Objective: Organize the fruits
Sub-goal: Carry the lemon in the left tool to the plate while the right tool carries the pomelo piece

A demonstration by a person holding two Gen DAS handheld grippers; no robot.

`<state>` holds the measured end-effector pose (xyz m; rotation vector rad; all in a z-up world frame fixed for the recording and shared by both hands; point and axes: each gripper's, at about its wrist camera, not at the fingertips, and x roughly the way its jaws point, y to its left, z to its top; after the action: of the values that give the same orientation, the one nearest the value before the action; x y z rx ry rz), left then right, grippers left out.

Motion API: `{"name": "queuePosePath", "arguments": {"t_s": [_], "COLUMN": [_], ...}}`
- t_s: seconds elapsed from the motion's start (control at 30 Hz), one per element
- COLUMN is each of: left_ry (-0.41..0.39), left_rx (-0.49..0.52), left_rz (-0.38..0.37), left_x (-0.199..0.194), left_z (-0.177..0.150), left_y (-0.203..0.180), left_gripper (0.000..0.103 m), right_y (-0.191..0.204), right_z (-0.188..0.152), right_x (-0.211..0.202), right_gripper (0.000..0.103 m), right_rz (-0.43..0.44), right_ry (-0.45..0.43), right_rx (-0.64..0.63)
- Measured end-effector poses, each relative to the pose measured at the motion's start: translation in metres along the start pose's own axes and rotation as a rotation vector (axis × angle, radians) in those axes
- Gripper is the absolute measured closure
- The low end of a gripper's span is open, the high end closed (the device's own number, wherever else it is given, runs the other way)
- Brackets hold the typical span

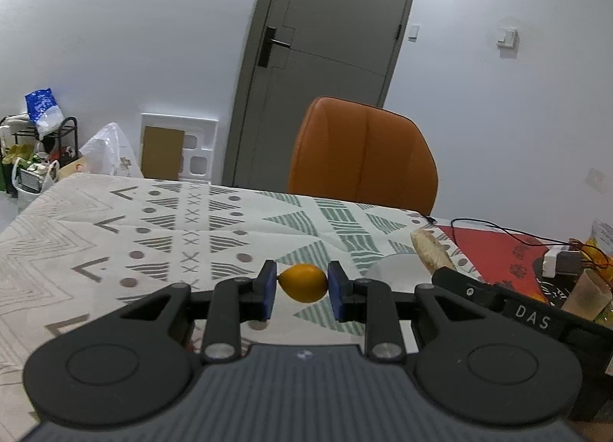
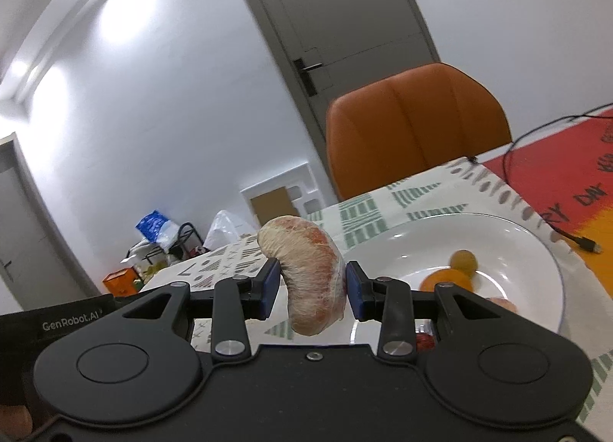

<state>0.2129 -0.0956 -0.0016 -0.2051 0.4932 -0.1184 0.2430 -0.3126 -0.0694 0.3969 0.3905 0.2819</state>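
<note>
My left gripper is shut on a small orange-yellow fruit and holds it above the patterned tablecloth. My right gripper is shut on a peeled pomelo segment, pink and white, held in the air left of a white plate. The plate holds a small yellow-brown fruit, an orange fruit and other pieces partly hidden behind the gripper. In the left wrist view the pomelo segment and the right gripper's body show at the right, over the plate.
An orange chair stands at the table's far edge, before a grey door. A red mat with a black cable lies right of the plate. Cups and small items sit at the right. Bags and a rack stand by the wall.
</note>
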Motion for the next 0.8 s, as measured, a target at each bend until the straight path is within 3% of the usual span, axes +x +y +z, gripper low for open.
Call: {"name": "queuePosePath", "arguments": {"t_s": [0.43,0.53,0.8], "left_ry": [0.04,0.051,0.087], "left_rx": [0.02,0.028,0.051], "left_rz": [-0.056,-0.065,-0.108], "left_x": [0.034,0.042,0.057], "left_z": [0.001,-0.001,-0.006], "left_y": [-0.025,-0.032,-0.051], "left_gripper": [0.076,0.076,0.076], "right_y": [-0.027,-0.034,-0.045], "right_z": [0.0,0.001,0.006], "right_x": [0.01,0.011,0.003], "right_gripper": [0.068,0.061,0.061], "right_rz": [-0.066,-0.078,-0.085], "right_ry": [0.008,0.008,-0.022], "right_rx": [0.085,0.125,0.171]}}
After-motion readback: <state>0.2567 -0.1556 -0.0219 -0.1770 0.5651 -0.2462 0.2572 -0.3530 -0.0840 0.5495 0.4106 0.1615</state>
